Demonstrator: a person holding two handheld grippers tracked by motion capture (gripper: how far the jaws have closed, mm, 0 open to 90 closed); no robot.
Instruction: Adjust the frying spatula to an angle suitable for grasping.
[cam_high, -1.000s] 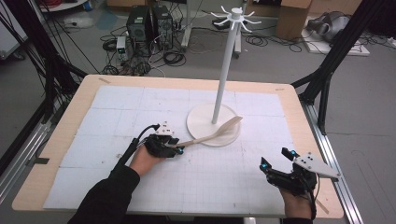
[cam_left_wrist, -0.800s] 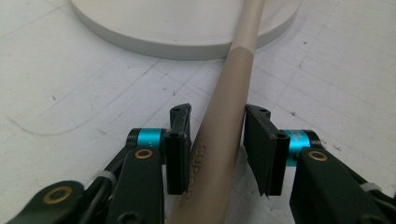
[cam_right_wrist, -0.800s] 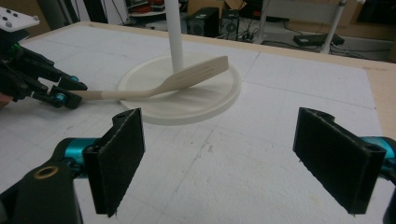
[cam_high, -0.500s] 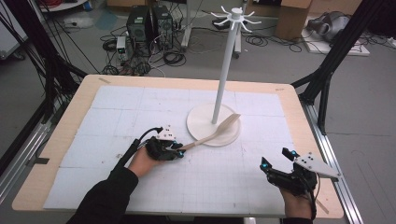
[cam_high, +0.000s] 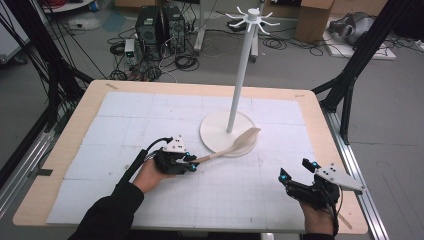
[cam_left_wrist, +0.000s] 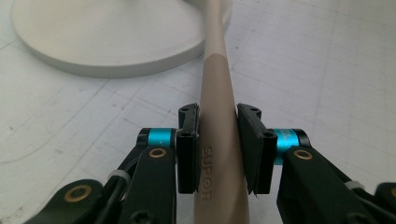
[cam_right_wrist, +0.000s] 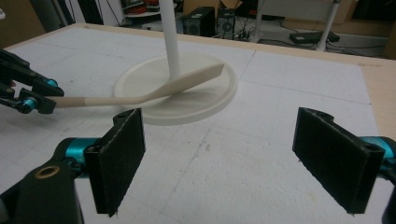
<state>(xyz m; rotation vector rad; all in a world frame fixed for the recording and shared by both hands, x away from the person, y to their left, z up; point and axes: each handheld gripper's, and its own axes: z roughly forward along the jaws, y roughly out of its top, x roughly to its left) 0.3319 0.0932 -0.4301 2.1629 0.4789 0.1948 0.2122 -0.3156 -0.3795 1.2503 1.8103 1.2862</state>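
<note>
With its jaws just closed onto the handle of the beige spatula (cam_high: 226, 148), whose blade rests on the hook stand (cam_high: 244, 74) base, the left gripper (cam_high: 190, 163) has its grasp; lifting toward the hooks looks next, while the right gripper (cam_high: 297, 172) waits with jaws apart.

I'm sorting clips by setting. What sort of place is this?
Probably a lab or workshop set up for recording: a wooden table with a gridded white mat, computer towers and loose cables on the floor, black tripod legs beside it.
</note>
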